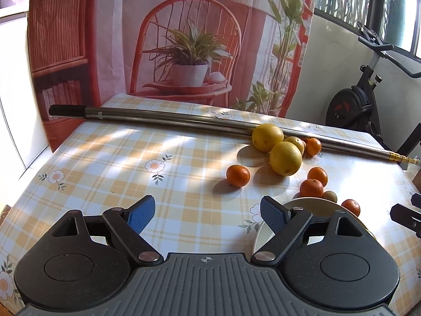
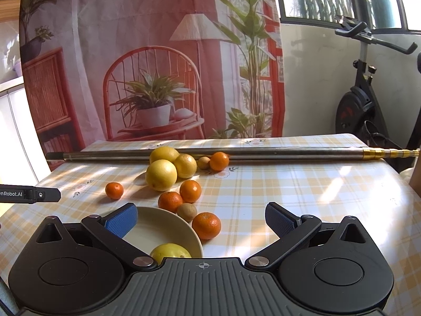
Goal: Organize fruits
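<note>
1. Standing wide apart, the jaws of the left gripper (image 1: 207, 214) grasp nothing; its blue pads (image 1: 140, 213) hang over bare checked tablecloth (image 1: 118, 158), touching no fruit.
2. Right gripper (image 2: 201, 220): jaws likewise spread wide, empty. Its left pad (image 2: 122, 220) sits over the rim of the bowl (image 2: 158, 226); whether it touches the rim cannot be told.
3. Bowl: cream, at the near table edge, holding one lemon (image 2: 170, 252), seen only from the right wrist. The left wrist view shows just part of the bowl (image 1: 310, 202) behind its own right finger.
4. Loose fruit beyond the bowl: three yellow citrus (image 2: 161, 175) clustered by the rod (image 2: 263, 152); five mandarins, one (image 2: 206, 225) just beside the bowl, one (image 2: 114, 190) alone to the left; a brown fruit (image 2: 186, 212) touching the bowl's far rim.
5. Rod: metal, lying across the far side of the table, gold tip to the right.
6. Cross-views: each wrist view catches the other gripper's finger at its edge.
7. Background: printed backdrop (image 1: 184, 39), exercise bike (image 2: 363, 100), window.
</note>
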